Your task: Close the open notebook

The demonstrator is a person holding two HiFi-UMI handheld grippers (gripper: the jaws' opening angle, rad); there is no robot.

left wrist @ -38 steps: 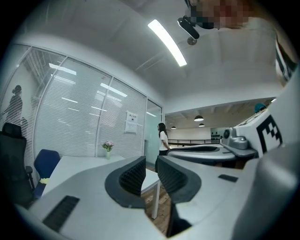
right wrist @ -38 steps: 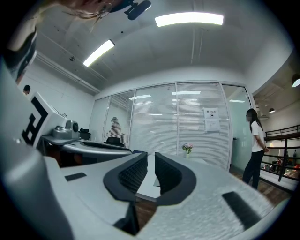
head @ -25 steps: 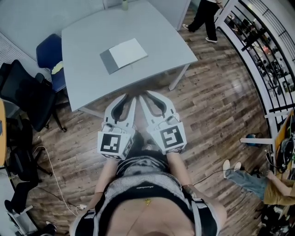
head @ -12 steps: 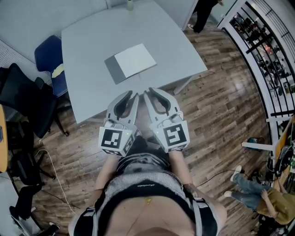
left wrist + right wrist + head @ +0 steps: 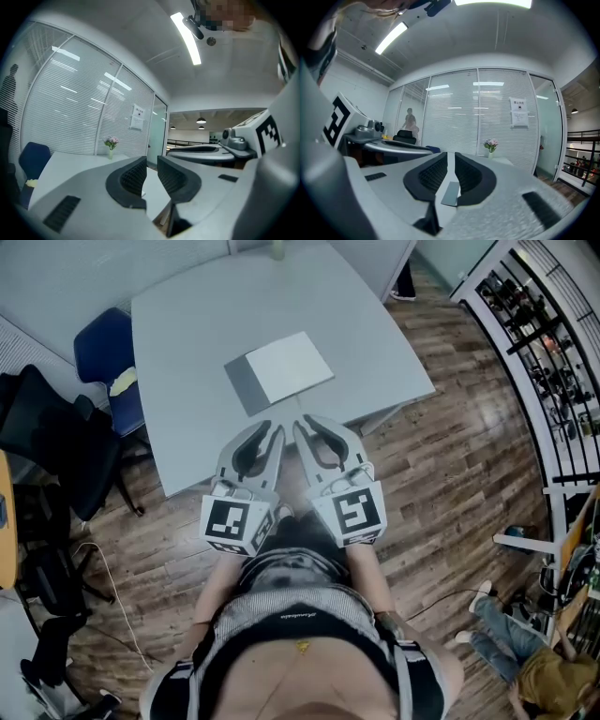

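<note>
Reading: print on the paper notice (image 5: 519, 112) on the glass wall is too small to make out.
Tongs: your left gripper (image 5: 269, 432) and right gripper (image 5: 314, 423) each hold their jaws slightly apart, empty.
Notebook: the notebook (image 5: 281, 371) lies open on the grey table (image 5: 187, 324), ahead of your jaw tips, untouched.
Change: table and notebook sit nearer your grippers than a second ago.
Around: a blue chair (image 5: 101, 348) is at the table's left and a flower vase (image 5: 490, 145) at its far edge.

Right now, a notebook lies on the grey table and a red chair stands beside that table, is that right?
Not quite. The chair is blue, not red, as the head view shows. The notebook does lie on the grey table, with the chair beside it.
</note>
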